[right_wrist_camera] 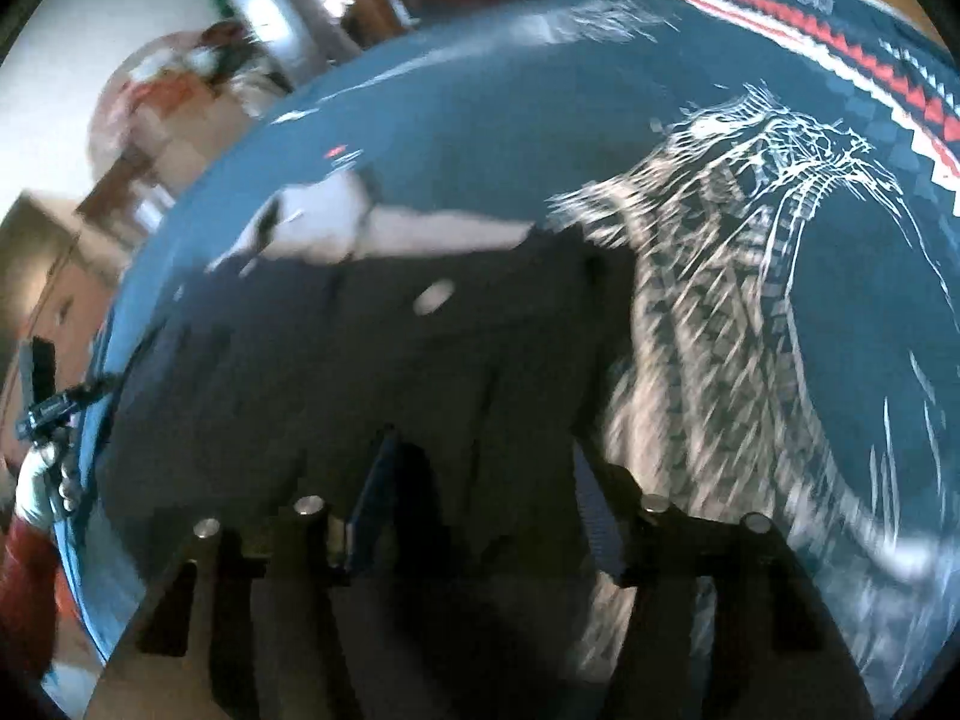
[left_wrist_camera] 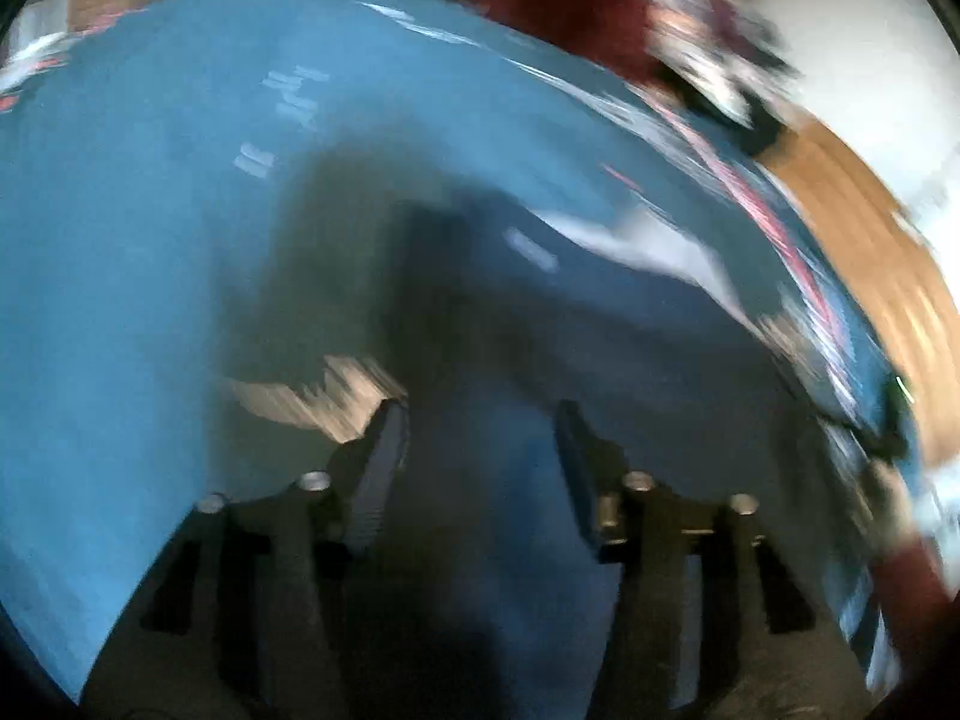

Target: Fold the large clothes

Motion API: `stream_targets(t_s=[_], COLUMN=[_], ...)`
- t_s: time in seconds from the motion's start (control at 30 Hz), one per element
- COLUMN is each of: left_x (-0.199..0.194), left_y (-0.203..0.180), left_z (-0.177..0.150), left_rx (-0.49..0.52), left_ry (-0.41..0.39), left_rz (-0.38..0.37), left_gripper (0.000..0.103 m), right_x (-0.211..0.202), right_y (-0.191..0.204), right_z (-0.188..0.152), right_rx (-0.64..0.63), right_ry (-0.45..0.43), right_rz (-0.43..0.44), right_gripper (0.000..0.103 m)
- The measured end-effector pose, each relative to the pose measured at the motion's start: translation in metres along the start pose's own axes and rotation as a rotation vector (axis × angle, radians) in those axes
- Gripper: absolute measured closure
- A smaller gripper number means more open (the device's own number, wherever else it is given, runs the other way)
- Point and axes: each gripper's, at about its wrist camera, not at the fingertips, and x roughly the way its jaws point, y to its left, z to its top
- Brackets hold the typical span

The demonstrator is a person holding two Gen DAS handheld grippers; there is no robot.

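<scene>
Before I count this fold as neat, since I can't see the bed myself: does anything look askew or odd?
Both views are motion-blurred, so fine detail is unclear. The dark garment lies rumpled on the blue cover, a pale patch showing along its far edge. Both grippers are open above it. No damage or spill shows.

Matt blue cloth garment (right_wrist_camera: 480, 138) bears a rough white print (right_wrist_camera: 738, 192).

A dark navy garment (right_wrist_camera: 420, 360) carries a white scaly dragon print (right_wrist_camera: 732, 252) at right of the frame. The blue surface (left_wrist_camera: 120, 270) has a red-and-white zigzag border (right_wrist_camera: 840, 54). Both grippers are black.
</scene>
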Motion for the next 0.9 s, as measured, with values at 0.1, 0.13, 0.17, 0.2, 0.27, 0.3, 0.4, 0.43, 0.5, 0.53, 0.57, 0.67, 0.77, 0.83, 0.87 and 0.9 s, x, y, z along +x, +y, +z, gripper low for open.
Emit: stream_targets(t_s=[0.1,0.13,0.17,0.2,0.27,0.3,0.4,0.43,0.5,0.53,0.57,0.67,0.77,0.83,0.87,0.9], left_x=[-0.020,-0.039,-0.056,-0.072,-0.103,-0.115,-0.139,-0.134,-0.105,-0.081,-0.054,0.012,0.029,0.007,-0.006,-0.021], left_y=[0.016,0.035,0.050,0.063,0.079,0.075,0.027,-0.002,-0.056,-0.082,-0.107,-0.134,-0.085,-0.043,-0.023,-0.001], left_z=[-0.050,-0.062,-0.071,-0.080,-0.100,-0.103,-0.094,-0.084,-0.069,-0.065,-0.065,-0.080,-0.086,-0.089,-0.091,-0.094], left_rx=[0.000,-0.071,-0.129,-0.185,-0.258,-0.259,-0.147,-0.096,-0.003,0.046,0.085,0.132,-0.031,-0.135,-0.172,-0.202], left_ry=[0.032,-0.003,-0.034,-0.060,-0.088,-0.104,-0.208,-0.231,-0.207,-0.162,-0.108,0.067,0.112,0.064,0.037,0.014], left_rz=[0.090,0.055,0.046,0.047,0.109,0.139,0.081,-0.013,-0.194,-0.302,-0.370,-0.400,-0.368,-0.383,-0.370,-0.351], left_gripper=[0.046,0.053,0.074,0.089,0.095,0.087,0.058,0.058,0.057,0.057,0.057,0.062,0.103,0.103,0.103,0.103], right_x=[-0.005,-0.007,-0.011,-0.017,-0.031,-0.041,-0.057,-0.055,-0.037,-0.024,-0.012,0.030,0.046,0.032,0.024,0.013], right_y=[-0.001,-0.003,-0.006,-0.007,-0.002,0.005,0.056,0.075,0.135,0.168,0.191,0.245,0.233,0.207,0.191,0.166], right_z=[-0.032,-0.041,-0.049,-0.056,-0.065,-0.071,-0.085,-0.086,-0.092,-0.095,-0.095,-0.105,-0.114,-0.111,-0.109,-0.108], right_rx=[0.027,0.035,0.039,0.044,0.052,0.042,-0.018,-0.039,-0.099,-0.140,-0.171,-0.241,-0.216,-0.178,-0.165,-0.138], right_ry=[0.010,0.013,0.010,0.011,-0.007,-0.027,-0.111,-0.119,-0.113,-0.101,-0.089,-0.024,0.008,0.007,-0.005,-0.014], right_rz=[0.005,-0.005,-0.017,-0.039,-0.074,-0.099,-0.104,-0.080,0.058,0.122,0.154,0.198,0.193,0.198,0.158,0.128], right_gripper=[0.039,0.042,0.042,0.042,0.041,0.040,0.040,0.042,0.055,0.056,0.060,0.062,0.068,0.073,0.073,0.073])
